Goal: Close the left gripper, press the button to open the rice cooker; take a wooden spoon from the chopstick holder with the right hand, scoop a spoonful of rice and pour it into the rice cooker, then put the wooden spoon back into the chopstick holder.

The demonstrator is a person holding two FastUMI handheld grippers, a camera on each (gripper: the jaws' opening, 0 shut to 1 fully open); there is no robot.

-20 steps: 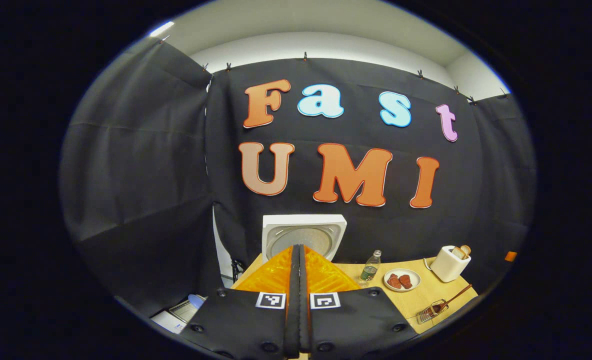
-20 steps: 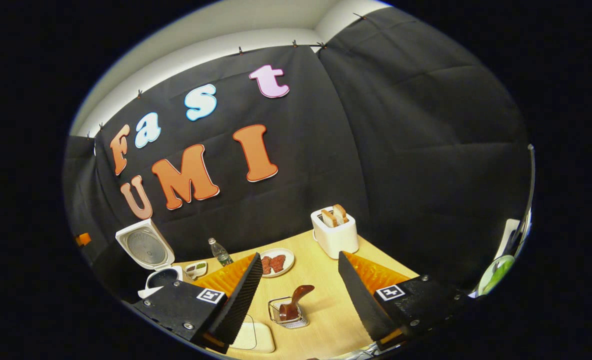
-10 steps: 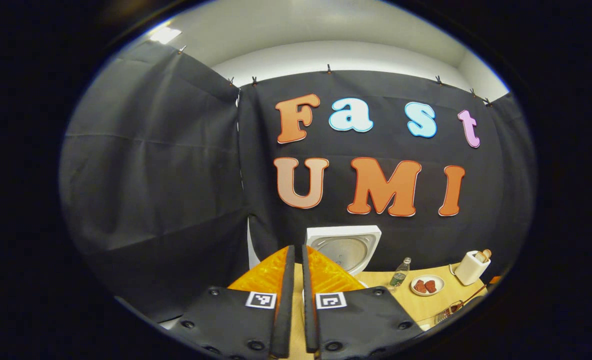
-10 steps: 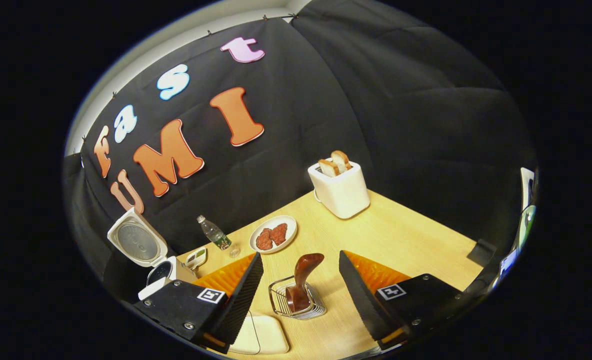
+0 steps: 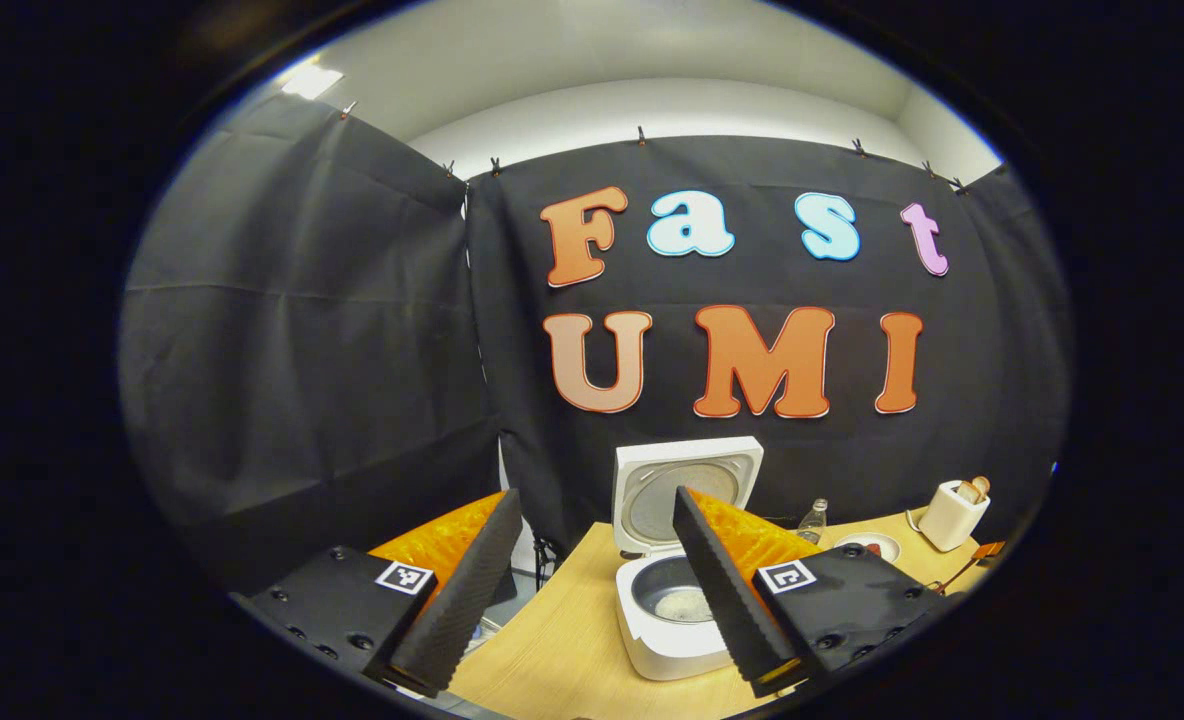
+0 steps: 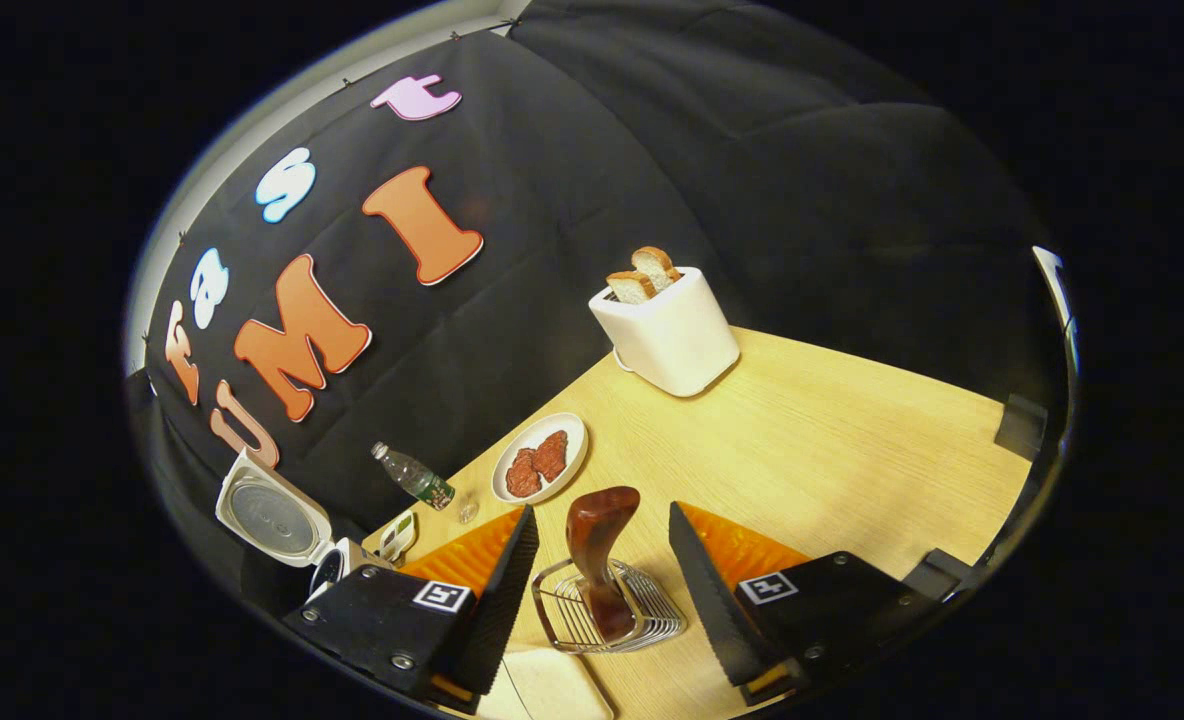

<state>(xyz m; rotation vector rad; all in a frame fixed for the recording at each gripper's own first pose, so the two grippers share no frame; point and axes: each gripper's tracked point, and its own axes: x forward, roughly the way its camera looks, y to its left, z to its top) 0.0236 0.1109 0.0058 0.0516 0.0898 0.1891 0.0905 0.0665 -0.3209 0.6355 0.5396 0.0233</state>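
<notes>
The wooden table carries everything. At its far left the rice cooker stands with its lid tipped up against the booth wall, and a little rice shows pale at the bottom of the dark pot. In the right gripper view the same cooker sits small at the left edge. A white toaster with two slices of bread sticking up stands at the back of the table. Nearer the middle lies a plate with two pieces of red meat, and beside it a small plastic bottle. The left gripper is spread wide with nothing between its fingers, raised in front of the open cooker. The right gripper is also wide apart, its fingers either side of the wooden spoon, not touching it. The spoon stands upright in the wire chopstick holder, handle end up
</notes>
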